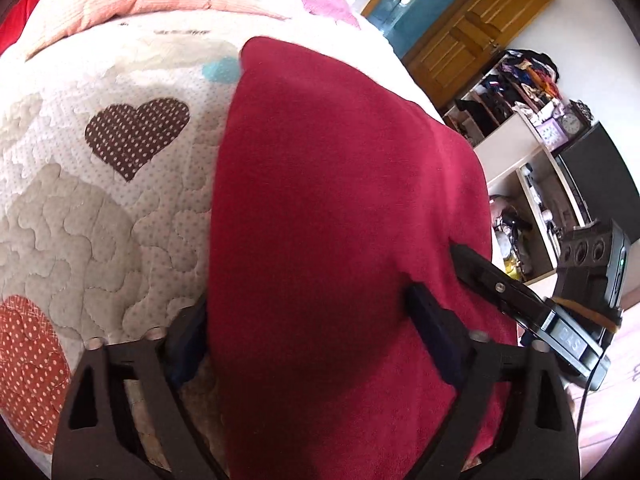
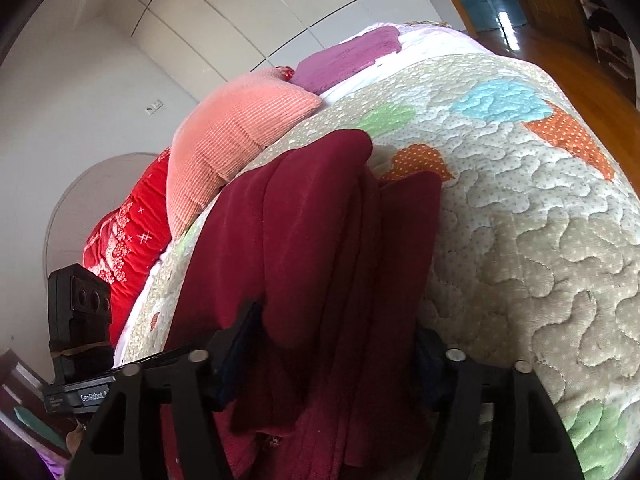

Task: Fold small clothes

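A dark red fleece garment [image 1: 332,208] lies stretched over the quilted bed [image 1: 100,208]. In the left wrist view it fills the gap between the fingers of my left gripper [image 1: 308,328], which stand wide apart with the cloth draped between and over them. In the right wrist view the same garment [image 2: 320,240] is bunched in lengthwise folds and runs between the fingers of my right gripper [image 2: 336,344], which are also apart around the cloth. The other gripper shows at the right of the left wrist view [image 1: 516,300] and at the left of the right wrist view [image 2: 80,320].
A pink ribbed pillow [image 2: 236,136], a red pillow [image 2: 128,228] and a purple cushion [image 2: 348,56] lie at the head of the bed. Open shelves with clutter [image 1: 520,128] and a wooden door [image 1: 476,28] stand beyond the bed's right edge.
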Tool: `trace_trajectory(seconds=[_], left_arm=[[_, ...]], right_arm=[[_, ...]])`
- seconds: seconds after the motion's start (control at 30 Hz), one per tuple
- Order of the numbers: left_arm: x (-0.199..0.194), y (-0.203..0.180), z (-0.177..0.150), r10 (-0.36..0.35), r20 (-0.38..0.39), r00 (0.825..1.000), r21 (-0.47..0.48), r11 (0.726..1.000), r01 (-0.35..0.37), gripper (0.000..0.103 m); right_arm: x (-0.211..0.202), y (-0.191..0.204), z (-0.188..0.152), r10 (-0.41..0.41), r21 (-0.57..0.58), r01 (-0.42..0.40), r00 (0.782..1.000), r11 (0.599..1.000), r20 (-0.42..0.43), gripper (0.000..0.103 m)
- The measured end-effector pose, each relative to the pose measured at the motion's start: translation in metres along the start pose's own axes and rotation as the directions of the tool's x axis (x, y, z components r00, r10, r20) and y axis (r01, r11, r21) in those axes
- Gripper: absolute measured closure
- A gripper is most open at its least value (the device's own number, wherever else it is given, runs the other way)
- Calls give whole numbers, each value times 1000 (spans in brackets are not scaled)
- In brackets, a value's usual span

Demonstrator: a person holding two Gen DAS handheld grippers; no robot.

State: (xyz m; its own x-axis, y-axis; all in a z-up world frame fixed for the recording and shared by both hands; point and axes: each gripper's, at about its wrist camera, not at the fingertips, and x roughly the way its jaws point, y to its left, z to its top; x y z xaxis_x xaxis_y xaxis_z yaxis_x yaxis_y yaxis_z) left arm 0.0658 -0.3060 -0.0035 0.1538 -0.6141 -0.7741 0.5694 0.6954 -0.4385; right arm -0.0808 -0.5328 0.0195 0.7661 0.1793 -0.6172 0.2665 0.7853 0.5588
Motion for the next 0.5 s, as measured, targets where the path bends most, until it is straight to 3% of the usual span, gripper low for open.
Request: trace_trajectory(seconds=[0.03,0.13,0.3,0.5], left_arm=[[-3,0,-2,3,13,1000,8,1000,-3,26],[-21,1,-9,4,47,999,15,1000,-5,45],[-69,2,-42,8,63,998,12,1000,-8,49],[-130,9,-104,50,64,997,21,998,-52,48]], right_arm=[[-3,4,-1,-4,-13,4,1000,1000,9,57],[-17,20,-5,12,-43,-11,1000,999,24,63],[-45,66,-23,74,-119,-73,997,990,-1,63],[-69,100,-79,152,-139,-158,987,978,-50,63]])
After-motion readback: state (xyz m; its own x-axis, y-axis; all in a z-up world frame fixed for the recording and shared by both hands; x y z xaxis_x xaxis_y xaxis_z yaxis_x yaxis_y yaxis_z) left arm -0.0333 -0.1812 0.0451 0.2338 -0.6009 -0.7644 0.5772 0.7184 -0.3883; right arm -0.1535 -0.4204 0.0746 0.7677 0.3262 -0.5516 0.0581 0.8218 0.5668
